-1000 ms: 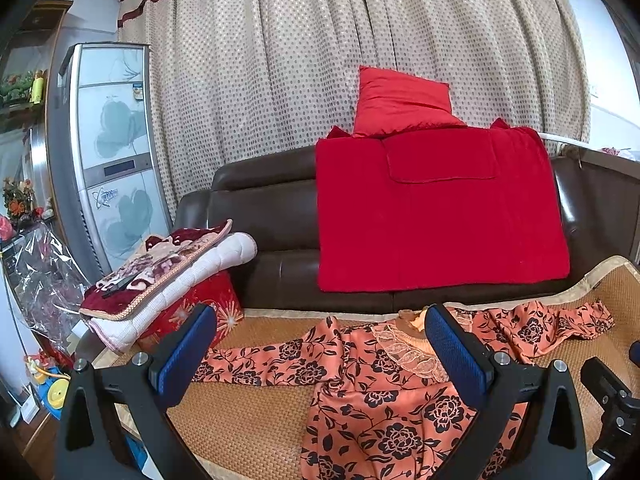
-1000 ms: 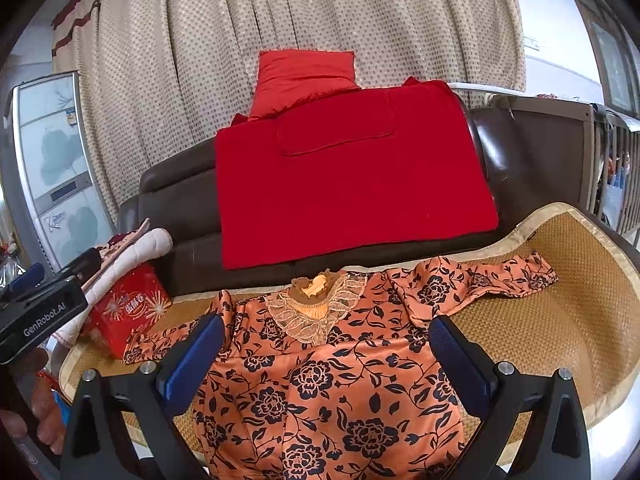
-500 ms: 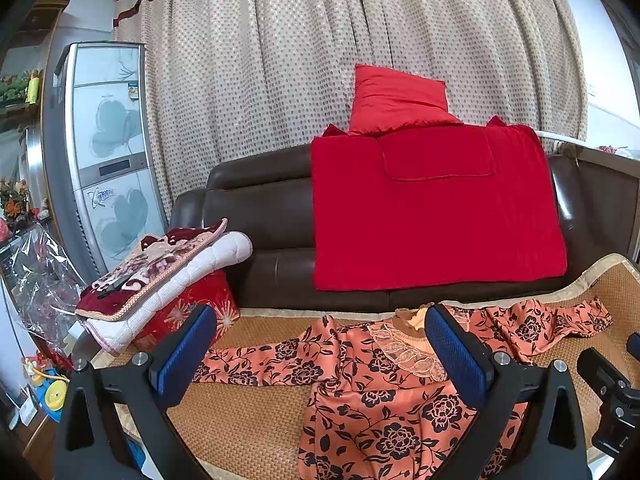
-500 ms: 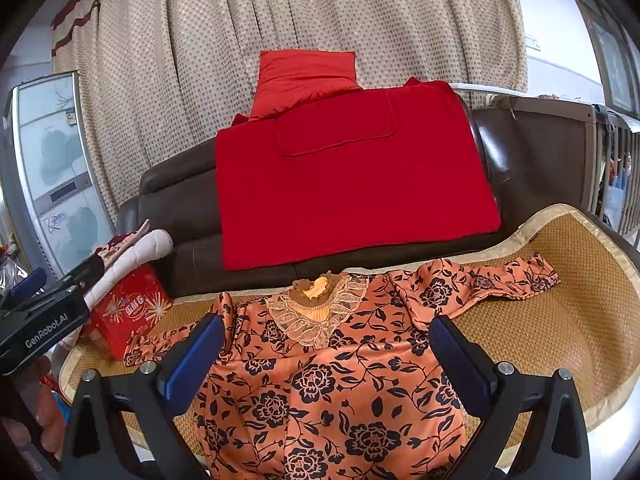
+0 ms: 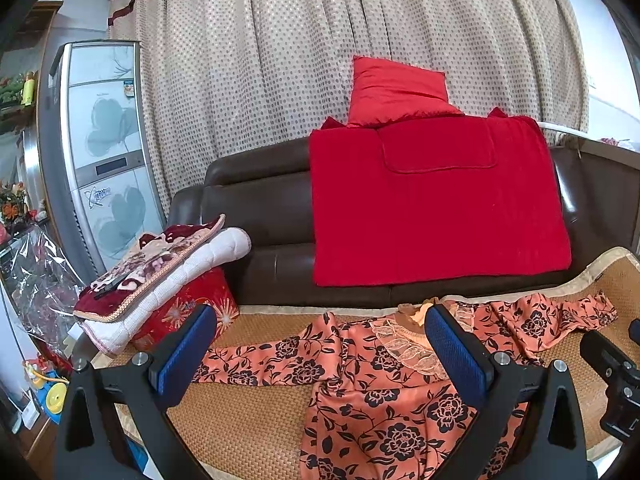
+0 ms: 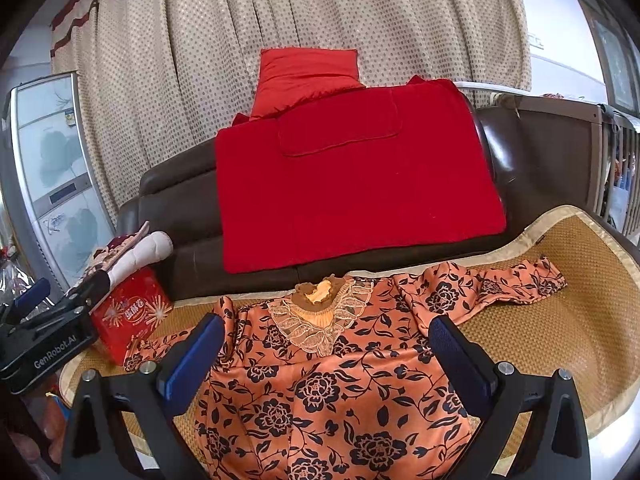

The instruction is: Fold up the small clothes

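**Two sleeves spread, nothing gripped yet**

Two sets of tongs hang above an orange floral blouse (image 6: 332, 380) that lies face up on a woven mat (image 6: 560, 320) covering the seat of a brown leather sofa (image 6: 180, 208). The left tongs (image 5: 320, 356) stand wide apart with nothing between the blue pads; the right tongs (image 6: 326, 360) are likewise apart and empty. Neither touches the cloth.

The blouse is spread almost flat, its lace collar (image 6: 320, 320) toward the sofa back, one sleeve (image 5: 260, 364) stretched out to the left and the other sleeve (image 6: 500, 284) reaching right across the mat. The lower body runs out of view beneath the cameras. A red box (image 6: 128, 316) under a stack of folded quilts (image 5: 160, 268) sits just beside the left cuff, and a red blanket (image 6: 352, 176) drapes the sofa back behind.

The fabric looks thin, with a slight sheen, so it is probably light, limp and a little slippery; it should slide easily over the mat and will likely sag or bunch if lifted from one point. Pinching a single layer near a seam seems safest: a cuff or shoulder for bringing a sleeve across the chest. The lace at the neck looks delicate and is better left alone. Folding appears not yet begun.
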`<state>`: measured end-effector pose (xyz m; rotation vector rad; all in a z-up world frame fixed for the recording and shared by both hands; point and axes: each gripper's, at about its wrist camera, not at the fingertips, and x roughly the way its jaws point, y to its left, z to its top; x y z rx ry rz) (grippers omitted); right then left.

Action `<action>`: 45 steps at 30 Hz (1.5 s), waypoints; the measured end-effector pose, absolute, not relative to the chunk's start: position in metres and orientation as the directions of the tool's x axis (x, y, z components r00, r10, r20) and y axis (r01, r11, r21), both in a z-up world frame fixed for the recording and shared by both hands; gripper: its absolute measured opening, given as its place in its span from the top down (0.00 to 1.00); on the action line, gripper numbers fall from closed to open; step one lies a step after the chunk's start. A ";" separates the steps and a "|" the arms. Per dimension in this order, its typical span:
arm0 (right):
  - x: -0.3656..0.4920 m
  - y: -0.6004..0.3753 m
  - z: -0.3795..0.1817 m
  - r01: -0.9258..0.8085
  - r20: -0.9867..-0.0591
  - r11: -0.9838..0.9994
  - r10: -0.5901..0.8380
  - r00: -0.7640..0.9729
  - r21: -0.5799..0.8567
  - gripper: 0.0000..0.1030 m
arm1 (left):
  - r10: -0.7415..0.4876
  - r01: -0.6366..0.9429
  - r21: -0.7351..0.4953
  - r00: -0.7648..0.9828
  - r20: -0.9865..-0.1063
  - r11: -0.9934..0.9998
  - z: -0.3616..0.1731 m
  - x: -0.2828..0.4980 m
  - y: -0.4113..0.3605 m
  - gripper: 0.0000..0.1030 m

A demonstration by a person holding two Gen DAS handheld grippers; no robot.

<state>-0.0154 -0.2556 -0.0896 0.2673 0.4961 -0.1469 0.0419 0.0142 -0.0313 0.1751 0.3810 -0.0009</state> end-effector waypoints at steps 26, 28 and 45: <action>0.025 -0.474 -0.207 0.491 -0.598 0.806 -0.225 0.769 0.329 0.00 | -0.111 0.216 0.051 0.675 -0.730 0.975 -0.217 0.208 -0.045 0.00; 0.025 -0.526 -0.228 0.581 -0.635 0.751 -0.288 0.717 0.315 0.00 | -0.065 0.175 0.072 0.669 -0.740 0.982 -0.239 0.228 -0.054 0.00; 0.157 -0.717 -0.359 0.852 -0.868 0.509 -0.365 0.338 0.118 0.26 | -0.030 0.179 0.162 0.756 -0.654 0.971 -0.274 0.266 -0.087 0.00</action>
